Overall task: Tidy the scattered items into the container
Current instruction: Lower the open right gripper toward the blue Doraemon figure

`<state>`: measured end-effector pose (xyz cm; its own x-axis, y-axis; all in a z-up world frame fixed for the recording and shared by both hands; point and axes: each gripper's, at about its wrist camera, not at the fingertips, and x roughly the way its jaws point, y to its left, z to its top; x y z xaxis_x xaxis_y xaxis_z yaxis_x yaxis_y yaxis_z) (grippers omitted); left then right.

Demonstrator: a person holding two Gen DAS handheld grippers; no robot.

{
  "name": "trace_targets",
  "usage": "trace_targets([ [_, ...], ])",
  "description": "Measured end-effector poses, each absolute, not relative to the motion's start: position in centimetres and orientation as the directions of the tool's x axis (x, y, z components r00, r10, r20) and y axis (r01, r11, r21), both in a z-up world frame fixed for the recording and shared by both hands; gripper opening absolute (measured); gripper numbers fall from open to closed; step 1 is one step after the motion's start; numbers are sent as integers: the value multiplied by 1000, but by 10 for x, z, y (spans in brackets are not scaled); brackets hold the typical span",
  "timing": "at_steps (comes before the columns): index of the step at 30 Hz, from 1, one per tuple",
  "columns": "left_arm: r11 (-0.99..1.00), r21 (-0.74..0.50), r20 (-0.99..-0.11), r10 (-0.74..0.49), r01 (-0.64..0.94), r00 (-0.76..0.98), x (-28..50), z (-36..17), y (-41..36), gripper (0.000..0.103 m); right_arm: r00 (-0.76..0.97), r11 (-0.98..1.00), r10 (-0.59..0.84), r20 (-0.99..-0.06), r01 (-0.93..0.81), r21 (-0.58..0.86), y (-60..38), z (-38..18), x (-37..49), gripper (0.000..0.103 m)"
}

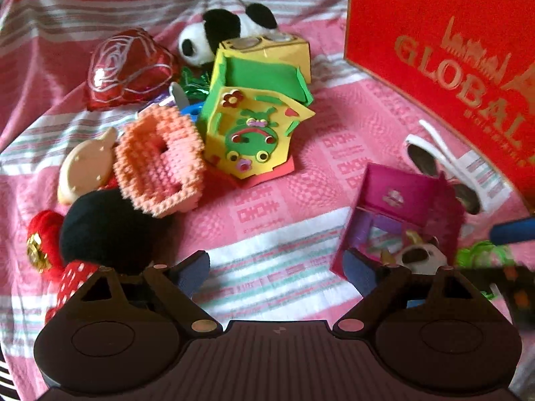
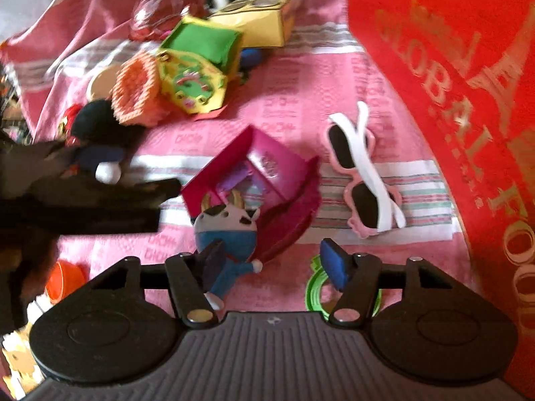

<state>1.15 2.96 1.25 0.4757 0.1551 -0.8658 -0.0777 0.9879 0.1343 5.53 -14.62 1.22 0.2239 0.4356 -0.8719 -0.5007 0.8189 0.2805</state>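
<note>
Right gripper (image 2: 272, 260), fingers apart around the cow toy (image 2: 227, 230), risks snagging the pink box (image 2: 267, 173) behind it, while the left gripper (image 1: 279, 272) hangs wide, empty.

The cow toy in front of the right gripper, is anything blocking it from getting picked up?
Nothing lies over the cow toy. The right gripper straddles its lower body with open jaws. The toy's head leans against the open magenta box, so that box may shift as the toy lifts.
</note>
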Motion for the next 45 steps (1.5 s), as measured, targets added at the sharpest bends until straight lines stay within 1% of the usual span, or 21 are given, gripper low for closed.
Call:
trace_targets([
  [3, 997, 53, -869, 71, -51, 489, -3, 26, 21, 89, 226, 838, 437, -870, -454, 303, -156, 12, 61, 60],
  [6, 1000, 21, -865, 21, -6, 501, -9, 33, 2, 87, 211, 846, 441, -873, -424, 325, -164, 11, 63, 55],
  [9, 1000, -2, -864, -13, 23, 504, -9, 34, -16, 87, 227, 851, 430, -874, -423, 310, -169, 13, 64, 55],
  [11, 999, 9, -865, -13, 41, 501, -9, 32, -29, 86, 238, 852, 426, -873, -430, 299, -172, 16, 64, 55],
  [13, 997, 44, -870, 11, 56, 492, -9, 24, -41, 80, 242, 848, 430, -870, -439, 297, -173, 18, 64, 55],
  [15, 996, 67, -875, 29, 62, 484, -9, 15, -45, 59, 238, 841, 441, -865, -445, 307, -175, 19, 65, 55],
  [16, 996, 63, -879, 29, 55, 476, -10, 11, -45, 51, 236, 838, 447, -863, -448, 312, -175, 19, 65, 55],
  [18, 999, 26, -886, 1, 46, 465, -14, 6, -40, 44, 228, 828, 461, -857, -459, 323, -175, 19, 66, 54],
  [21, 999, 0, -886, -21, 46, 463, -24, 1, -37, 42, 200, 796, 505, -840, -484, 363, -169, 20, 65, 48],
  [24, 999, -5, -891, -22, 39, 453, -31, -5, -34, 42, 159, 751, 551, -819, -522, 404, -157, 20, 61, 47],
  [26, 1000, -2, -893, -14, 27, 451, -34, -9, -31, 42, 124, 724, 569, -813, -544, 423, -149, 18, 58, 47],
  [29, 999, -33, -892, -31, 4, 451, -37, -14, -23, 42, 54, 704, 558, -828, -560, 438, -137, 5, 53, 47],
  [34, 999, -32, -877, -41, 27, 478, -41, -16, -21, 44, 18, 717, 545, -838, -528, 455, -126, -11, 51, 47],
  [38, 998, -50, -869, -61, 36, 491, -40, -18, -15, 46, 25, 721, 546, -837, -523, 455, -114, -15, 51, 51],
  [40, 998, -45, -865, -62, 45, 499, -40, -18, -13, 43, 36, 727, 545, -837, -518, 451, -109, -16, 51, 52],
  [42, 998, -50, -859, -67, 47, 508, -40, -16, -9, 33, 55, 735, 538, -841, -520, 435, -104, -13, 50, 51],
  [44, 996, -75, -852, -85, 40, 516, -40, -11, -3, 28, 71, 742, 532, -844, -519, 424, -103, -10, 51, 51],
  [45, 995, -89, -848, -95, 37, 522, -41, -8, 1, 28, 78, 743, 535, -841, -517, 425, -102, -8, 51, 51],
])
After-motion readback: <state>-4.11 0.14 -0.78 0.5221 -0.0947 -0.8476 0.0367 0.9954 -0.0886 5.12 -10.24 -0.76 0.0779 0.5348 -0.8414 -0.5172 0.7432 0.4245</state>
